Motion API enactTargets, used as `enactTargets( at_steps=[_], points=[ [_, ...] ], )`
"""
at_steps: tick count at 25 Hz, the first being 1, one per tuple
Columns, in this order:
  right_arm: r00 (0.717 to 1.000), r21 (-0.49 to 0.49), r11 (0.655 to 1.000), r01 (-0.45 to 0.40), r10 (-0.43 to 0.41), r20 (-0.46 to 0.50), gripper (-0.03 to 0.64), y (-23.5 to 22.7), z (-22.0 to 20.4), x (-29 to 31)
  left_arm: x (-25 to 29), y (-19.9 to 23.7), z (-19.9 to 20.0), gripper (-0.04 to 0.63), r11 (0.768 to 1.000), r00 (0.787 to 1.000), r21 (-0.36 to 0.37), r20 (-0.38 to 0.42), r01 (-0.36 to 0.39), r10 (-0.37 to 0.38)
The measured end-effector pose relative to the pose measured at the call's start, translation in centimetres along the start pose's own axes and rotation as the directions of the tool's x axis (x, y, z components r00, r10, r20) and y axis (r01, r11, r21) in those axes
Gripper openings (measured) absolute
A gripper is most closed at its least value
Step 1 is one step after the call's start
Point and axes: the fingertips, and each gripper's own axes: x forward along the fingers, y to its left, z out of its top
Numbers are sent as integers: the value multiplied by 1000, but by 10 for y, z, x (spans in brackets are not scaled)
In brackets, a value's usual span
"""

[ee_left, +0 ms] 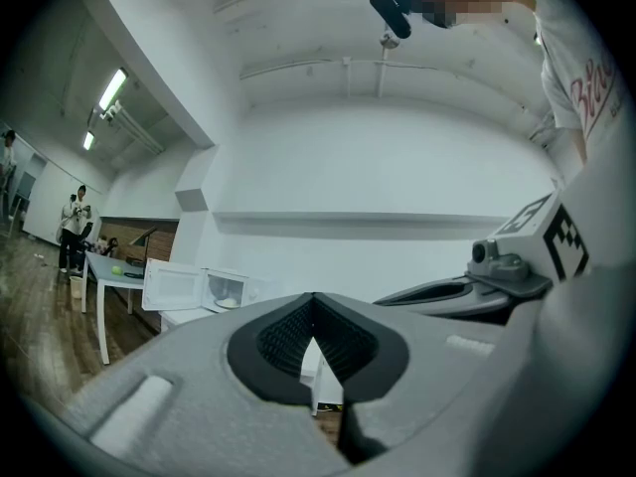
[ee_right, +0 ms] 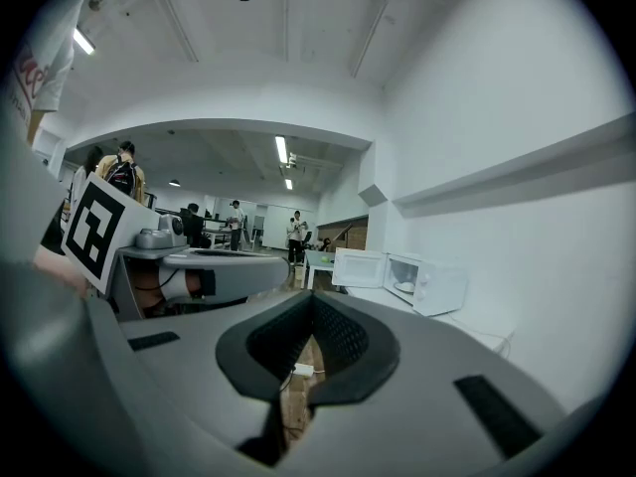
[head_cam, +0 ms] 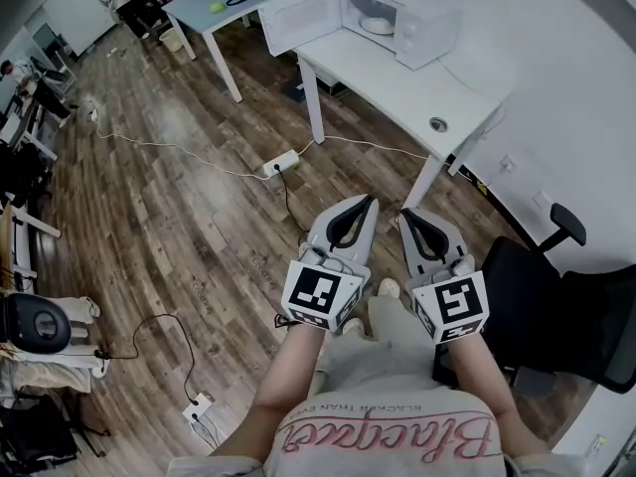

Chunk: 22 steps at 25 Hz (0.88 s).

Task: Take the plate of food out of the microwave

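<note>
One plate of food (head_cam: 378, 25) sits inside the microwave (head_cam: 429, 40), whose door is already open, on the white surface (head_cam: 397, 87) at twelve o'clock, well apart from the person. The left hand-held gripper (head_cam: 366, 203) and right hand-held gripper (head_cam: 407, 215) are both closed and empty, so the approach and the lift-out are not yet begun.

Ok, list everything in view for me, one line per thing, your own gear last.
microwave: one, white, door open, far end of the white table
plate: one, white, inside the microwave
white table: one, ahead, against the wall
second table: one, pale grey, further back
small green object: one, on the second table
power strip: one, white, on the wood floor beside the white table
office chair: one, black, at the right
left gripper: one, grey, fingers shut, empty, held low in front
right gripper: one, grey, fingers shut, empty, beside the left
</note>
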Motion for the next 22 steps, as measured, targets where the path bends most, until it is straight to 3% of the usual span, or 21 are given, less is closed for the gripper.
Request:
enactTargets(
  at_steps=[12,22],
  points=[
    [999,-4,999,-48,48,-7,11,5,0,21,6,24,3,2,999,999,-3,-1,-45,45],
    [997,10,997,-71,71,-16,11,-19,-12,52,28,63,-6,2,996,996,-14,-16,-91,91]
  ],
)
